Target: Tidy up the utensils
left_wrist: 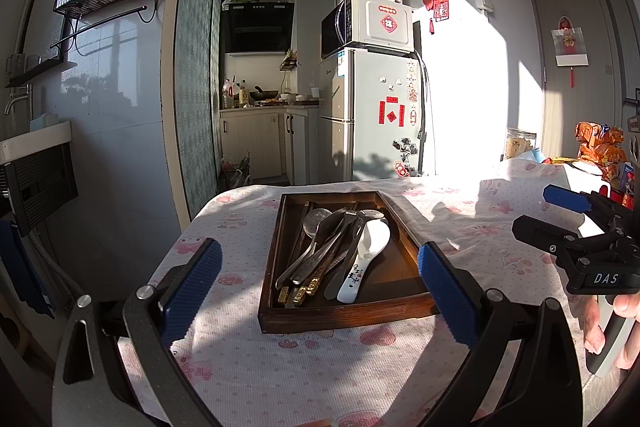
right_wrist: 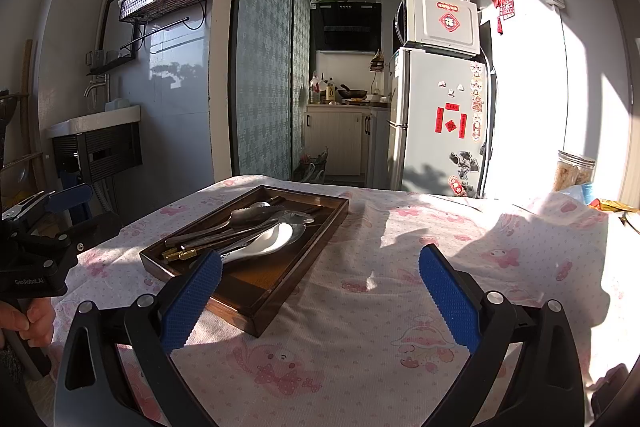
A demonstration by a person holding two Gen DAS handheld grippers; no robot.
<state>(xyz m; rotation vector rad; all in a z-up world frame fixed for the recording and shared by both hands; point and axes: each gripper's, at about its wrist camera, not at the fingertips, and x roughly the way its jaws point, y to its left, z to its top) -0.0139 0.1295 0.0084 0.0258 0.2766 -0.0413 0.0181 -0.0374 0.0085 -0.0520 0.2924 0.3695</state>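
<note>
The utensils (left_wrist: 332, 251) lie heaped in a dark wooden tray (left_wrist: 348, 313) on the clothed bench (left_wrist: 280, 379): a white ceramic spoon (left_wrist: 366, 253), several metal spoons (left_wrist: 316, 223) and dark chopsticks (left_wrist: 304, 291) with gold ends, all crossing one another toward the tray's left half. The right half of the tray is bare.

Judging from that tangle, the main risk is a pick that drags neighbours along: the white spoon rests on the metal handles, so lifting something beneath it could tip it out or knock it against the tray wall, and being ceramic it may chip. The thin chopsticks look likely to slip or roll from a wide pinch. The cloth is loose and rumpled, so a push on the tray could bunch it.

The left hand-held gripper (left_wrist: 320, 299) is spread wide, holding nothing, just short of the tray's near edge. The right hand-held gripper (right_wrist: 320, 299) is equally spread and empty, over bare cloth beside the tray.

The left view looks straight down the pile and shows the writing on the white spoon; the right view shows the tray from its side, and the open cloth to its right
</note>
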